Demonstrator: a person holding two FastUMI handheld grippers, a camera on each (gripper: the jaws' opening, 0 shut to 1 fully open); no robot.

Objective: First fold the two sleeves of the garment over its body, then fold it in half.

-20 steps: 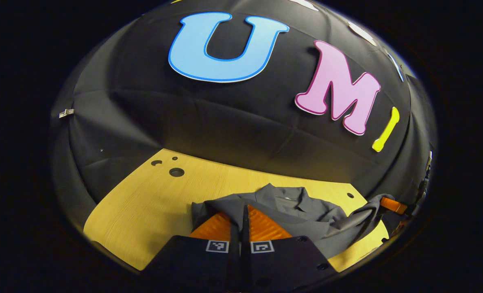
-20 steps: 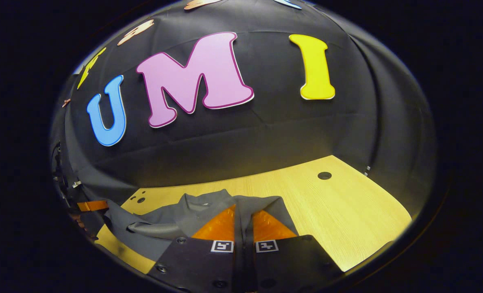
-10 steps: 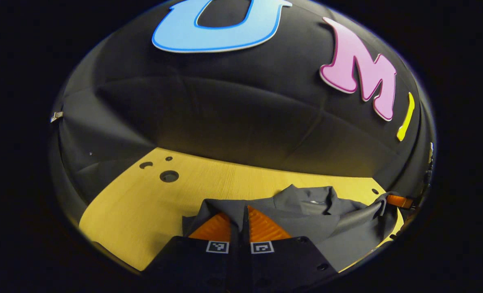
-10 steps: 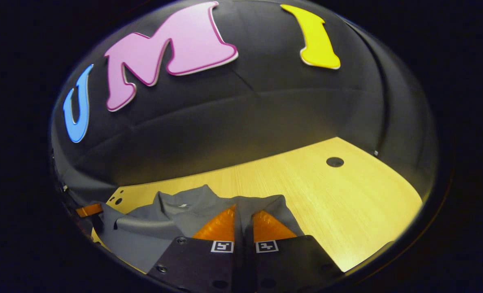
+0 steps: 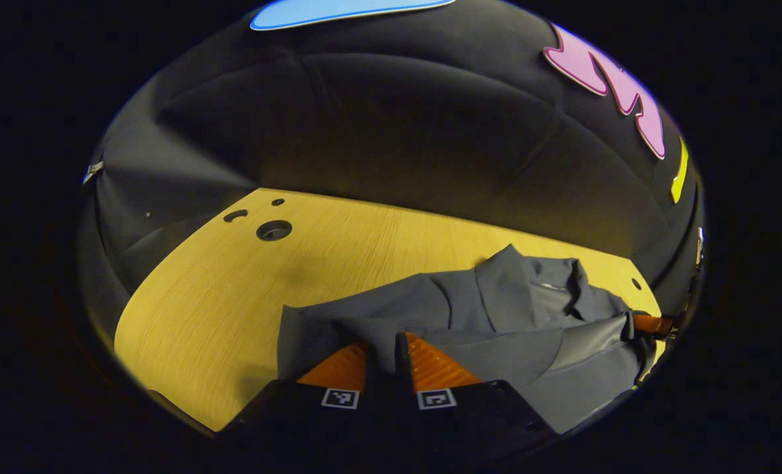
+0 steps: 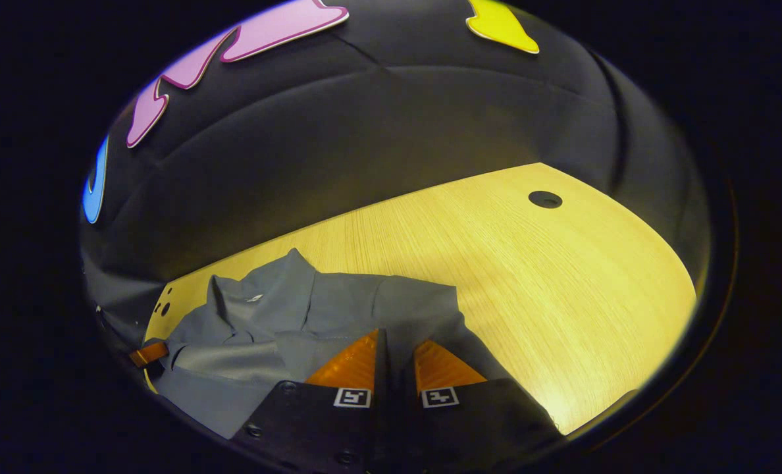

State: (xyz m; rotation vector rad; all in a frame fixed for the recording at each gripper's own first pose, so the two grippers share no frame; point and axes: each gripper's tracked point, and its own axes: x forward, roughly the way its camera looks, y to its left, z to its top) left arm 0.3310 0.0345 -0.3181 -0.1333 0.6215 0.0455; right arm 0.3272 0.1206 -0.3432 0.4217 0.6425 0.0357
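On the wooden counter [image 5: 338, 263] lies a grey shirt [image 5: 496, 309], its collar towards the dark back wall [image 5: 378, 131] and its cloth bunched up at the near edge. Both claws are clamped on that near edge: the left claw [image 5: 383, 342] has its two fingers closed with a fold of grey fabric pinched between them, and the right claw [image 6: 394, 345] grips the same hem further along in the same way. In the left gripper view the right claw's fingertips [image 5: 651, 324] appear at the far right side of the shirt, so the two grips stand well apart across its width. The collar lies straight ahead of both claws, and the shirt's long axis runs away from them towards the wall. Judging by this, the halving fold is under way: the held edge must travel forward over the body towards the collar, both hands equally near and moving level
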